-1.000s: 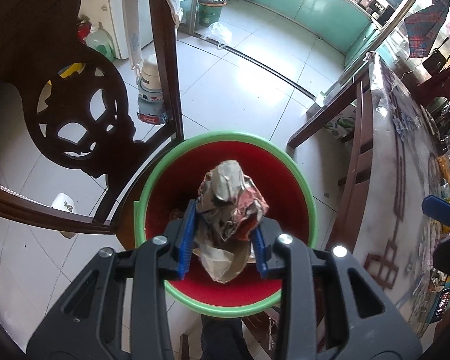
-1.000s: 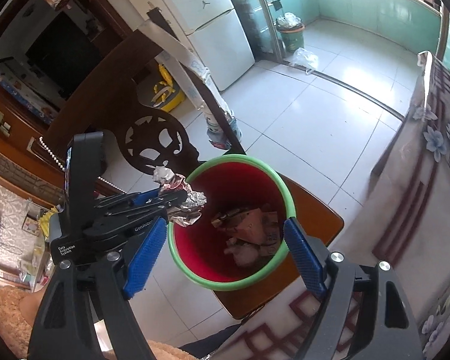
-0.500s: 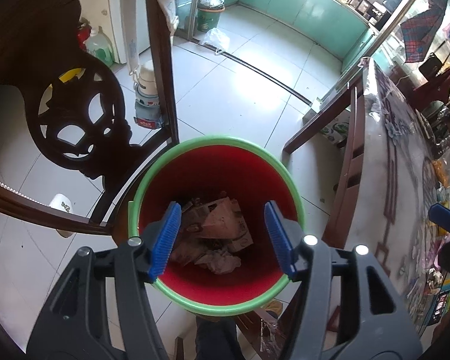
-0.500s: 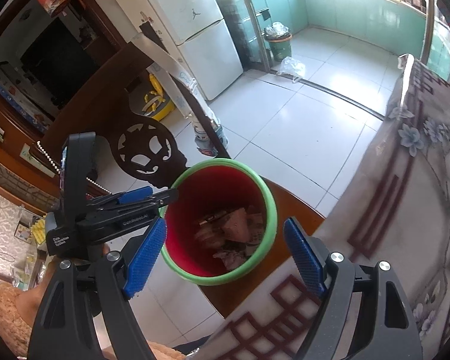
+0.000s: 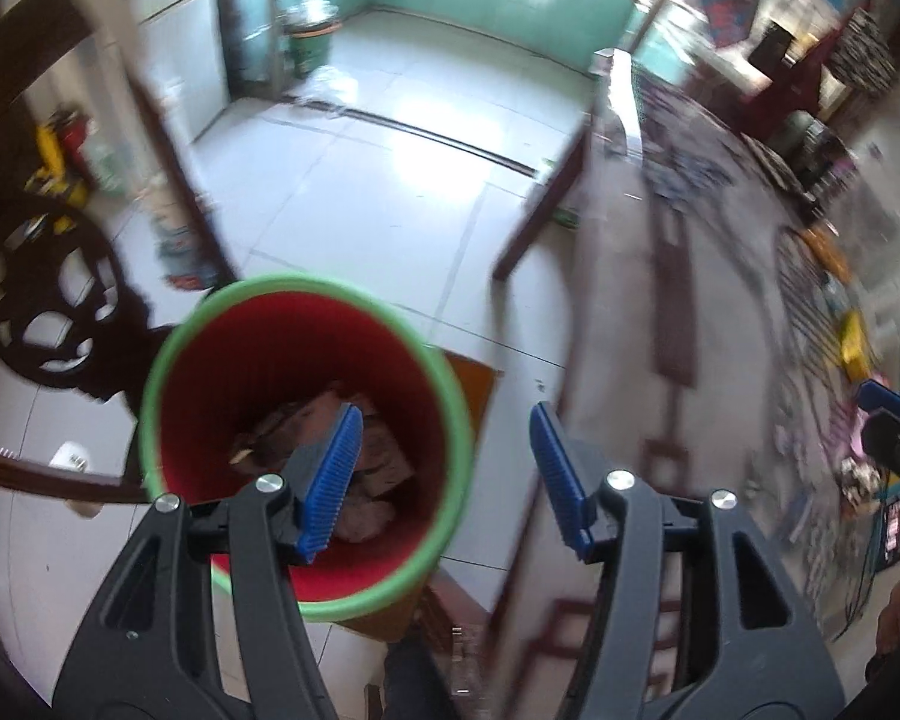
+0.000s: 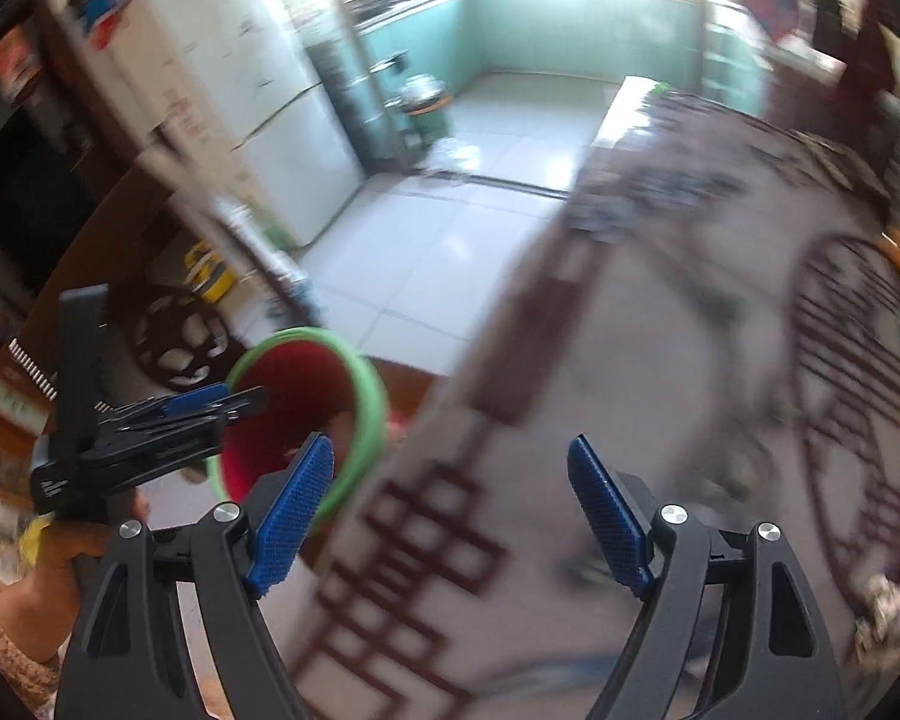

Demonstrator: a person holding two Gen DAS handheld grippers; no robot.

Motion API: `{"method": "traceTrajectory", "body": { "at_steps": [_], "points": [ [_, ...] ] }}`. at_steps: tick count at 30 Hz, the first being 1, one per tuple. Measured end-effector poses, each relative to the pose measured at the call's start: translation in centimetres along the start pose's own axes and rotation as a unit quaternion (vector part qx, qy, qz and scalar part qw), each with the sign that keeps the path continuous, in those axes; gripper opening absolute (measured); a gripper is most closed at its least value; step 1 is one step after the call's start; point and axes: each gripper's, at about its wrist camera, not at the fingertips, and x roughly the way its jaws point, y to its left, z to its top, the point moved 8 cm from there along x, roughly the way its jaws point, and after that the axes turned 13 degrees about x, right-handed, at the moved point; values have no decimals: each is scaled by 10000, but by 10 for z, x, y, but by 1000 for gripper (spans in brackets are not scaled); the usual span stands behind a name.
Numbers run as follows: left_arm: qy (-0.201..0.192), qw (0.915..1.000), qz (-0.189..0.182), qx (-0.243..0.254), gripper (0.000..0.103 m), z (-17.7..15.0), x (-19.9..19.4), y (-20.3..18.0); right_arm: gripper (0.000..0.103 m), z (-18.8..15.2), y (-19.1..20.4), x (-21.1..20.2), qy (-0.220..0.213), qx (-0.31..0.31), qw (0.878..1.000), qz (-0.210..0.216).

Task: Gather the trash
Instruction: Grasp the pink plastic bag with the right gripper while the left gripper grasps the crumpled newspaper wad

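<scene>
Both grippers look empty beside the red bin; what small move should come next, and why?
Probably carry the right gripper, open and empty, on over the patterned tablecloth toward the blurred litter at its right edge. The left gripper is open and empty too, and the red bin already holds crumpled trash.

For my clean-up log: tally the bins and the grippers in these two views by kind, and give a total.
Red bins with a green rim, trash inside: 1
Green bins far off by the doorway: 1
Grippers with blue pads, left gripper and right gripper, both open and empty: 2
Total: 4
</scene>
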Motion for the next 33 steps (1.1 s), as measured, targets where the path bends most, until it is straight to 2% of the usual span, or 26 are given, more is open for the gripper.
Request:
{"method": "traceTrajectory", "body": {
  "at_steps": [5,9,13,16,20,25,27,28,29,30,31,33],
  "points": [
    [-57,9981,-288,534,56,12,3,-74,78,4,-99,-46,-391,655,9958,-512],
    [-132,9956,-443,815,56,14,2,-140,78,8,-190,-84,-650,1116,9867,-984],
    [-18,9946,-610,838,56,9,7,-203,79,7,-289,-108,-632,1673,9742,-1374],
    [45,9932,-704,930,56,1,12,-253,80,8,-347,-107,-506,1833,9678,-1646],
    [130,9907,-989,925,59,-10,13,-322,80,7,-392,-88,-186,1933,9669,-1657],
    [220,9836,-1306,1220,68,-20,11,-403,80,1,-419,-60,237,1972,9714,-1301],
    [292,9803,-1378,1387,69,-23,12,-426,74,1,-417,-52,364,1901,9738,-1196],
    [323,9785,-1400,1477,70,-25,13,-438,62,-1,-418,-49,432,1862,9747,-1156],
    [347,9771,-1424,1540,70,-26,14,-447,47,-3,-418,-45,525,1815,9760,-1081],
    [381,9754,-1464,1601,71,-27,16,-457,38,-5,-418,-42,604,1790,9768,-1013],
    [400,9743,-1496,1639,71,-28,17,-464,26,-7,-419,-39,668,1768,9775,-938],
    [427,9725,-1517,1717,72,-28,22,-477,21,-7,-419,-41,644,1711,9797,-821]
  ]
}}
